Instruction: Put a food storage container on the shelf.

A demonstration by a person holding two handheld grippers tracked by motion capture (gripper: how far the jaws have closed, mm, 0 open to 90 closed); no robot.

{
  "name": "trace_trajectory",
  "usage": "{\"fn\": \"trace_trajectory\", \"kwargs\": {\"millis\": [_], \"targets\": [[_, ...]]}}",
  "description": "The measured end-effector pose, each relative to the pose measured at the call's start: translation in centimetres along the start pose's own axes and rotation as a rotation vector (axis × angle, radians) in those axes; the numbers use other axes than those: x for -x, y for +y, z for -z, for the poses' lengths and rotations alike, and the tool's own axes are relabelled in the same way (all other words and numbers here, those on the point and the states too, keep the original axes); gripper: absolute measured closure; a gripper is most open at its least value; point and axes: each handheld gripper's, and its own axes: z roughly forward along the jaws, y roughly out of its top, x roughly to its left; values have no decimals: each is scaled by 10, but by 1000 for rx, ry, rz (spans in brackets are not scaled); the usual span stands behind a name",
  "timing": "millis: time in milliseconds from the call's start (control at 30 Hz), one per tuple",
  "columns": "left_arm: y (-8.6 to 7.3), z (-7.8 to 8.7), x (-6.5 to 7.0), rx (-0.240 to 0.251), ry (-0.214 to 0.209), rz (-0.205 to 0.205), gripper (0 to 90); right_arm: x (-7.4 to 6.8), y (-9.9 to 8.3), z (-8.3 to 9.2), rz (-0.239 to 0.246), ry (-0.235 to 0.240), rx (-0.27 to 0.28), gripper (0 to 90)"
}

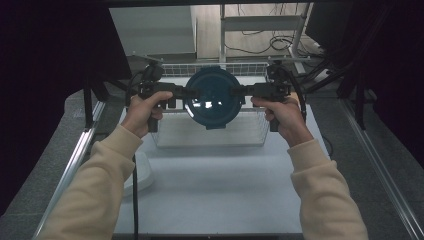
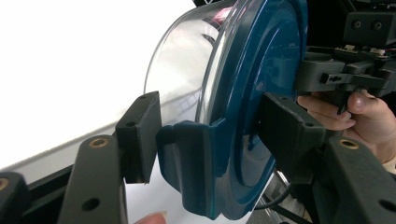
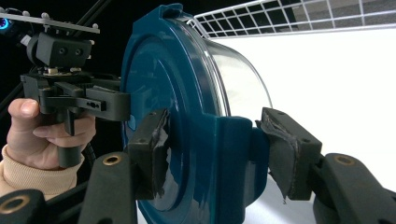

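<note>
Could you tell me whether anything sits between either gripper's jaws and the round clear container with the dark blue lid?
Nothing visible does. The left gripper and the right gripper each straddle a latch tab of the round clear container with the dark blue lid, their pads right at the tabs, above the white wire basket.

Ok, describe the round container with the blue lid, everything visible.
The container is a round, clear bowl, glass or plastic by its look, closed by a dark teal plastic lid with moulded rings and clip tabs at the rim. It hangs above the wire basket, lid facing the high camera. The left gripper and right gripper clamp opposite clip tabs; nothing else touches it. No contents are visible through its wall.
</note>
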Motion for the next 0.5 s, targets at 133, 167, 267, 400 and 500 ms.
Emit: {"fn": "trace_trajectory", "kwargs": {"millis": [133, 167, 267, 400, 500], "targets": [[8, -2, -3, 2, 3, -2, 399, 4, 7, -2, -9, -1, 1, 437], [10, -2, -4, 3, 1, -4, 400, 5, 8, -3, -11, -2, 1, 437], [14, -4, -8, 2, -7, 0, 400, 7, 13, -4, -11, -8, -5, 437], [21, -6, -13, 6, -13, 9, 400, 9, 20, -7, -20, -15, -11, 437], [24, -5, -17, 12, -18, 8, 400, 11, 25, -10, -14, -16, -12, 436]]}}
